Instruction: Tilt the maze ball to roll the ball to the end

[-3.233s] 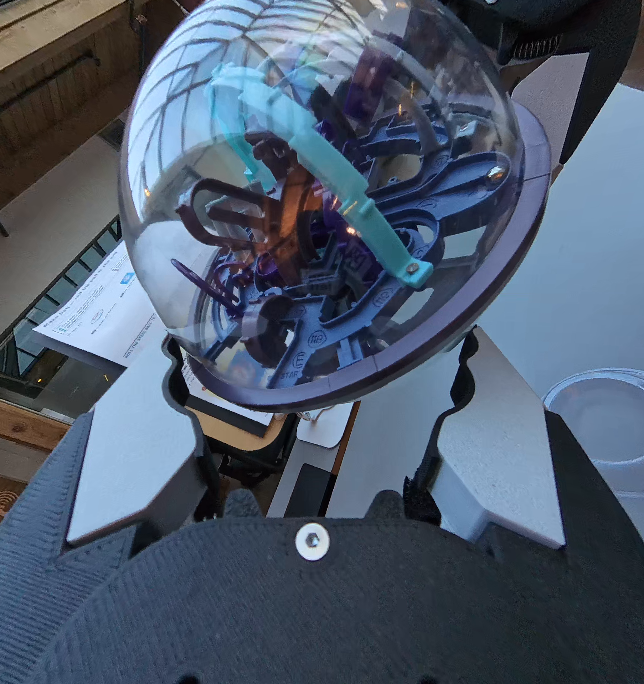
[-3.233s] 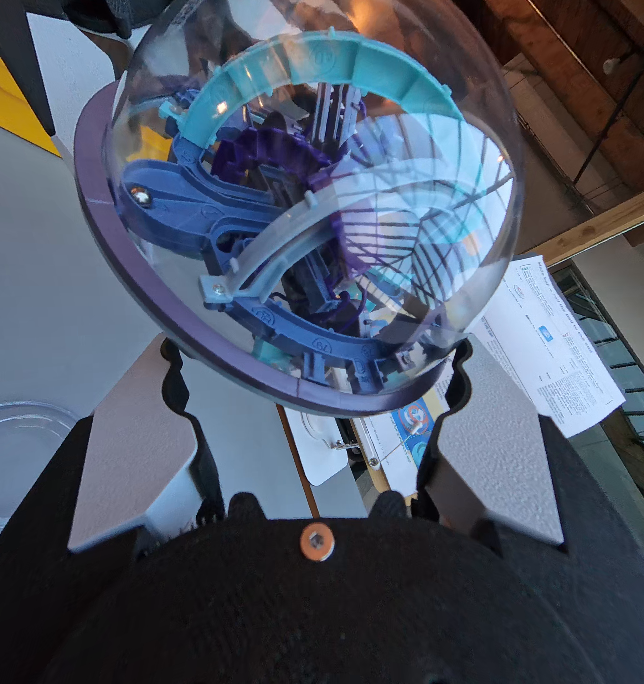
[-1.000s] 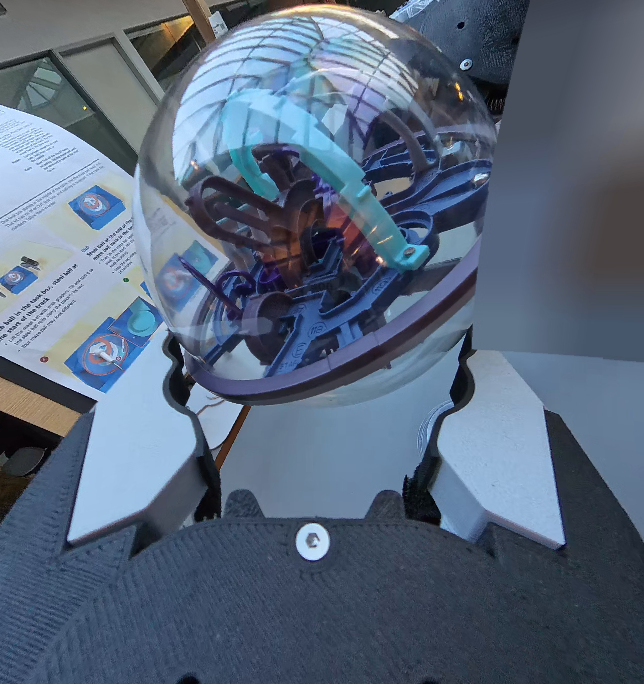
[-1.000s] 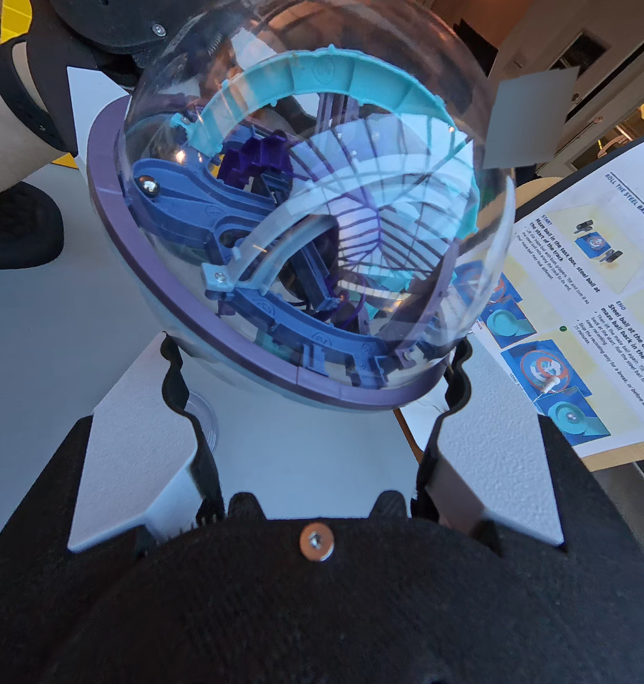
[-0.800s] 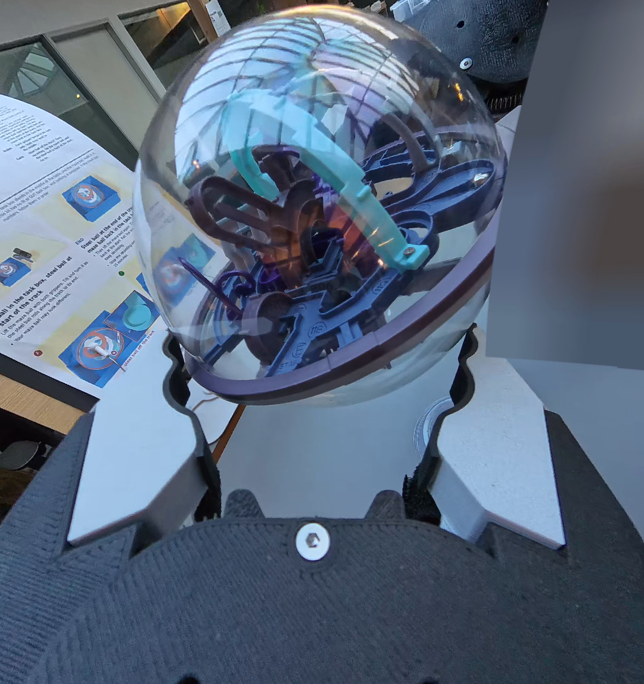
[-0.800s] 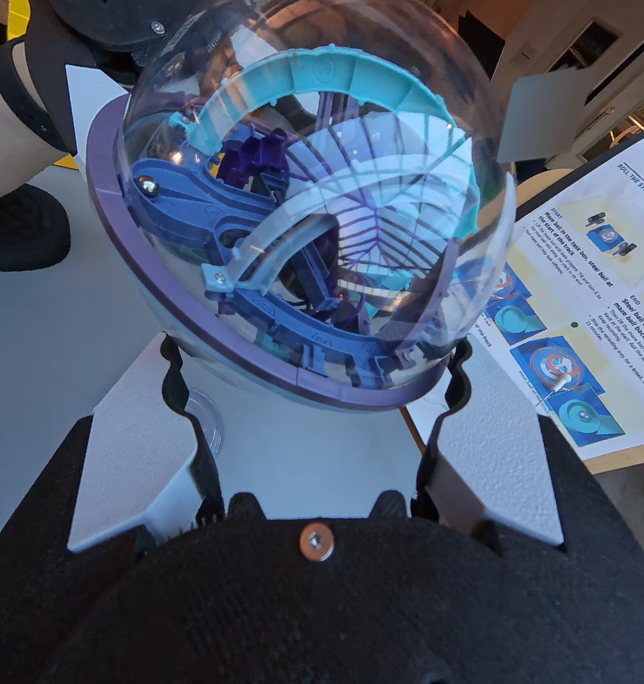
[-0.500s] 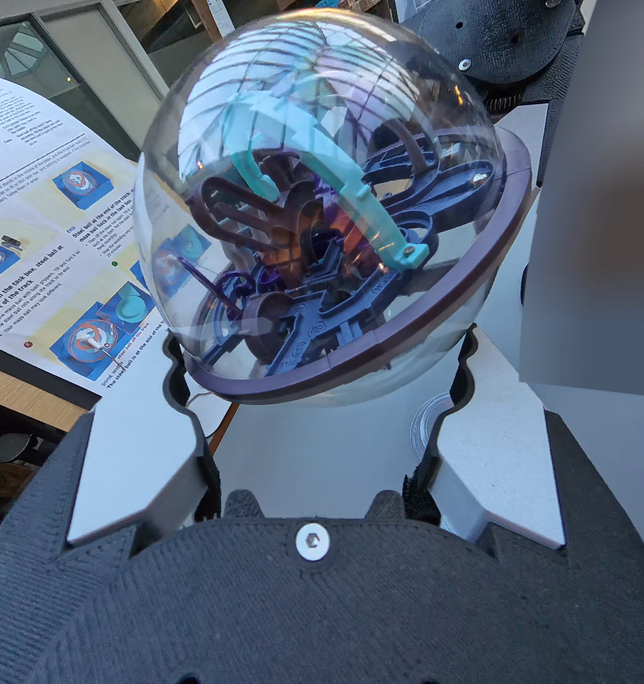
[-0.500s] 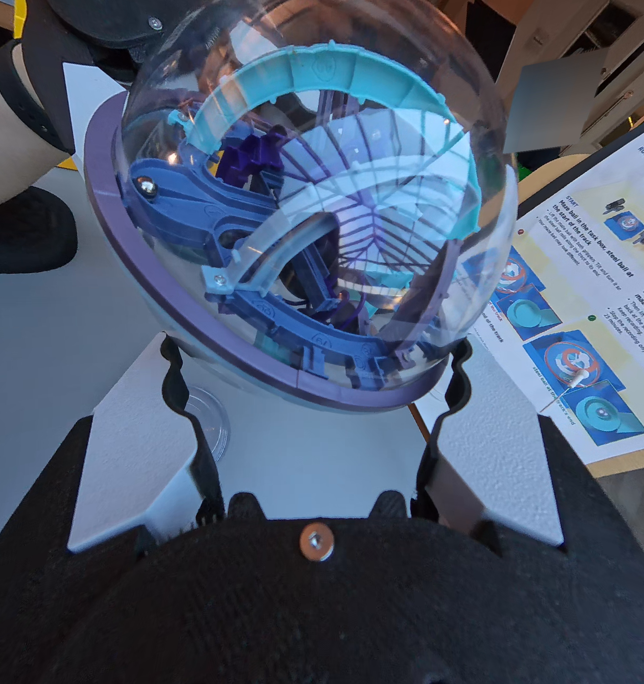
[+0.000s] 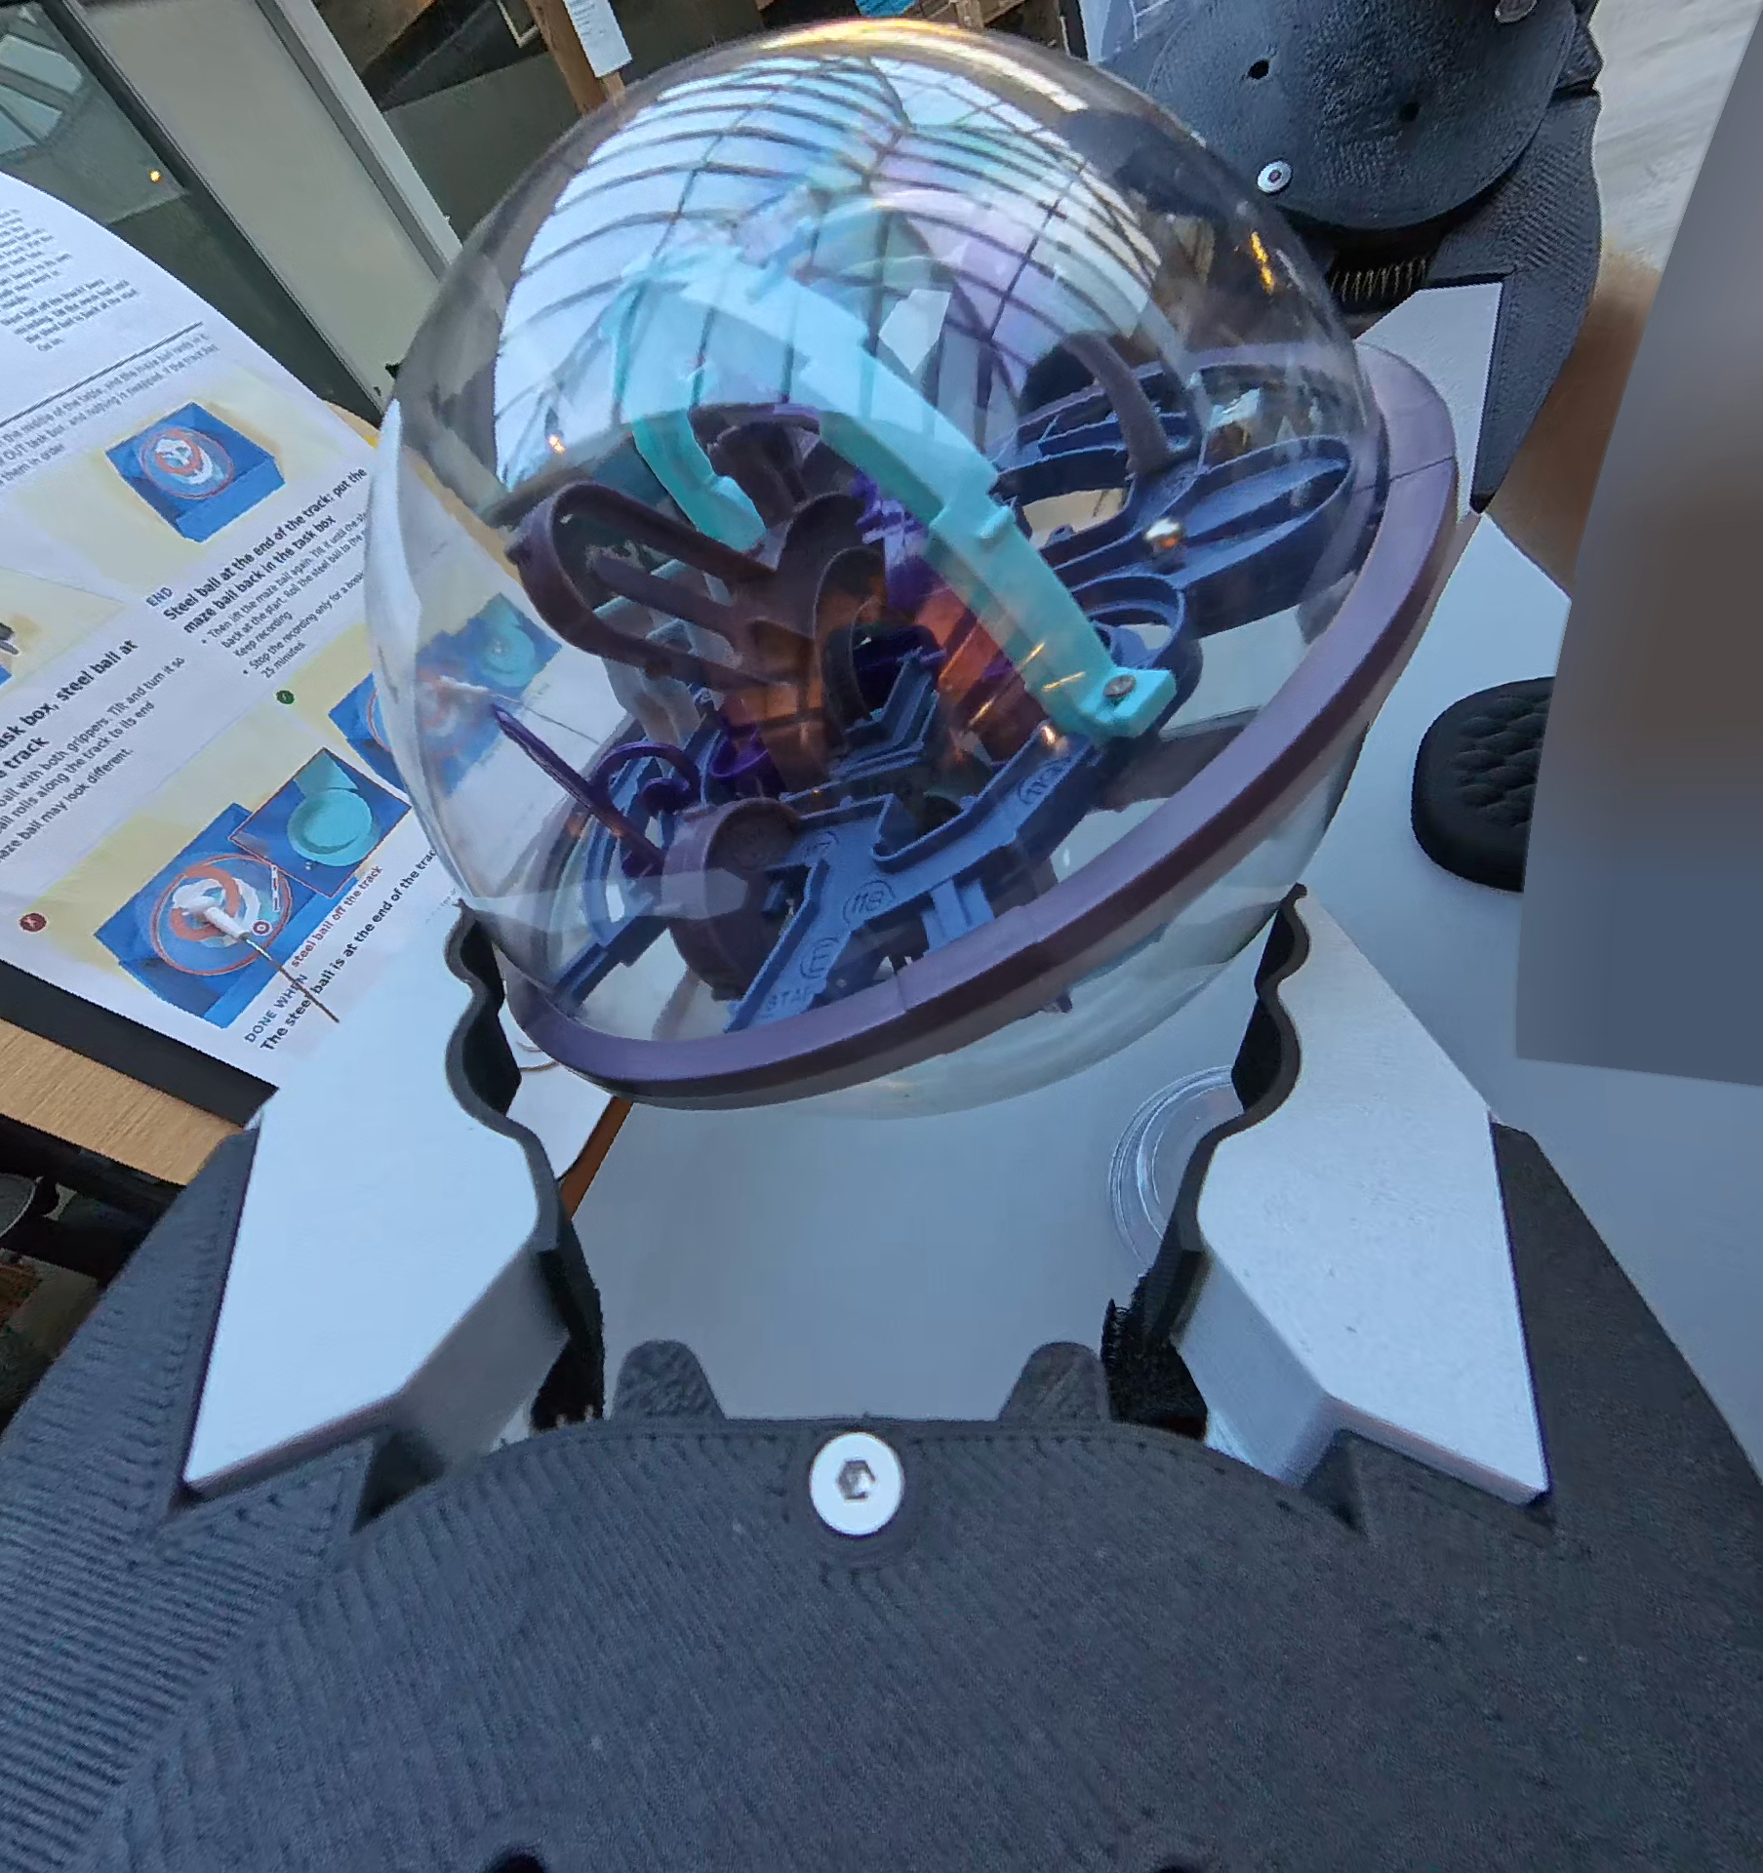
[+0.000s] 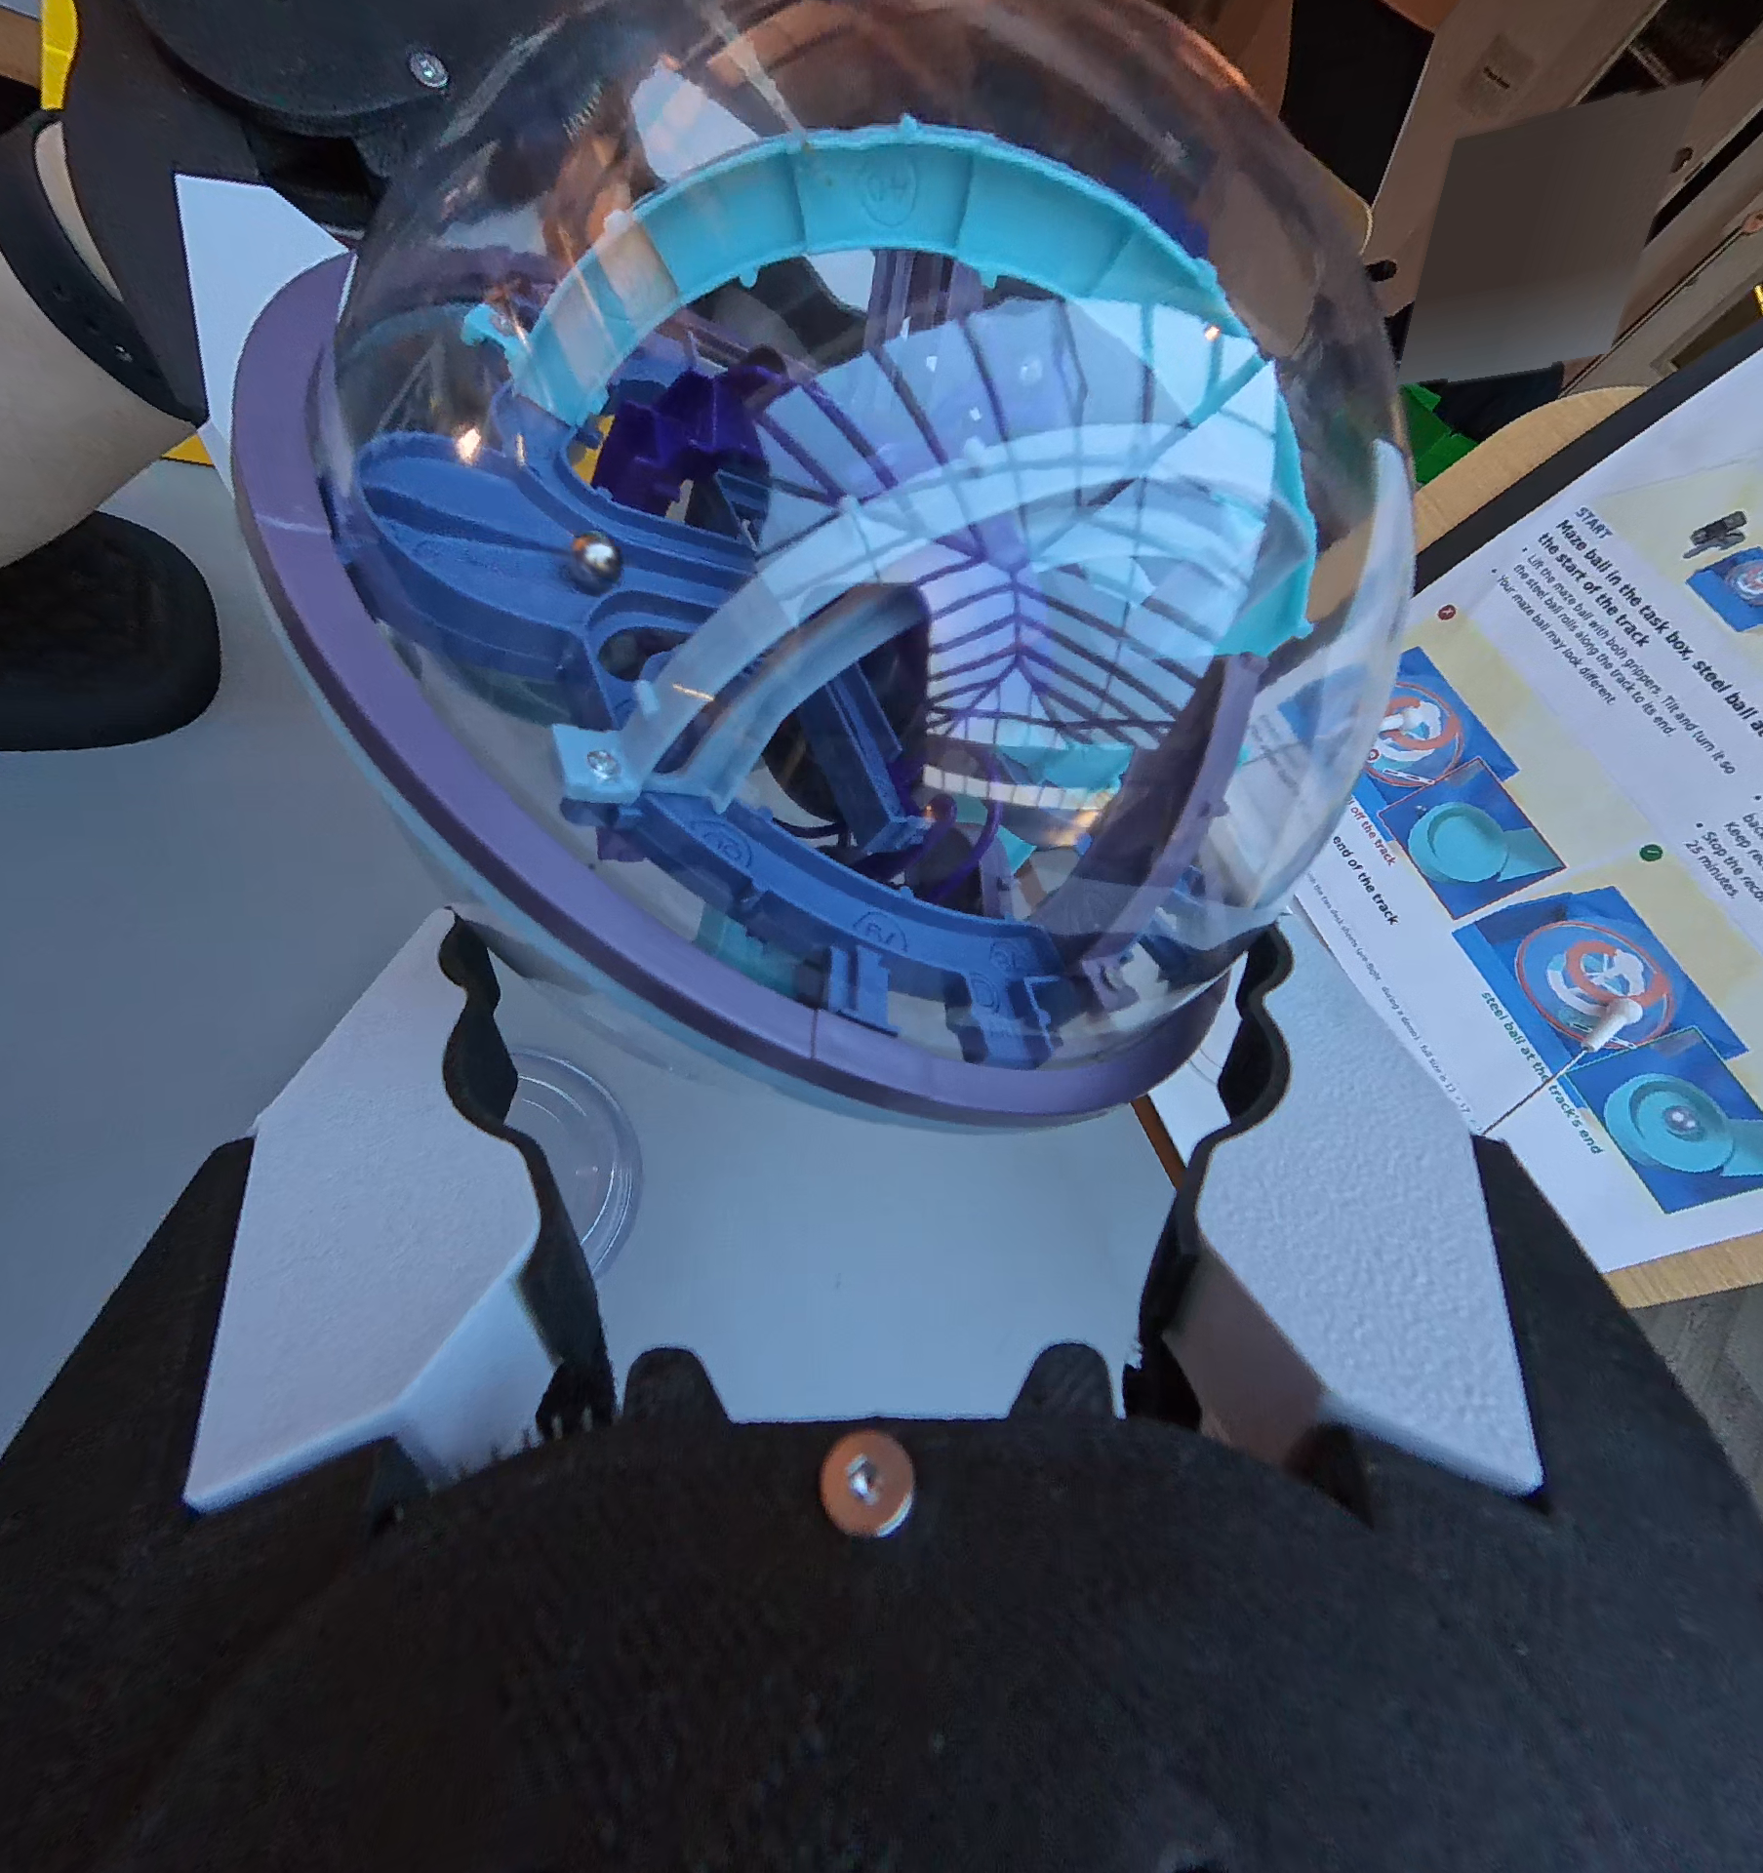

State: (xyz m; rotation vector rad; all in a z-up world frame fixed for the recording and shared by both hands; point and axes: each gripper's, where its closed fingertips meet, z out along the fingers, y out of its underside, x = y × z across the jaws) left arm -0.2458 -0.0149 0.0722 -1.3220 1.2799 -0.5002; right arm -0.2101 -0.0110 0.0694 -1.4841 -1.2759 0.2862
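The maze ball [image 9: 857, 304] is a clear sphere with a purple rim and blue, teal and purple tracks inside. It is held above the table between both grippers. My left gripper [image 9: 877, 948] is shut on its lower part. My right gripper [image 10: 862, 973] is shut on it from the opposite side. The small steel ball [image 10: 593, 560] sits on the wide blue track, a little in from the purple rim. It also shows in the left wrist view [image 9: 1164, 530]. The maze ball [image 10: 958, 507] is tilted in the right wrist view.
A printed instruction sheet [image 9: 96, 608] lies on a wooden board beside the grey table [image 9: 857, 1247]; it also shows in the right wrist view [image 10: 1617, 811]. A clear plastic dish [image 10: 583, 1145] sits on the table under the ball. A black pad [image 9: 1475, 780] lies farther back.
The steel ball has rolled along the blue track, away from the purple rim toward the middle. Both grippers have tipped the maze ball and kept their grip on it.
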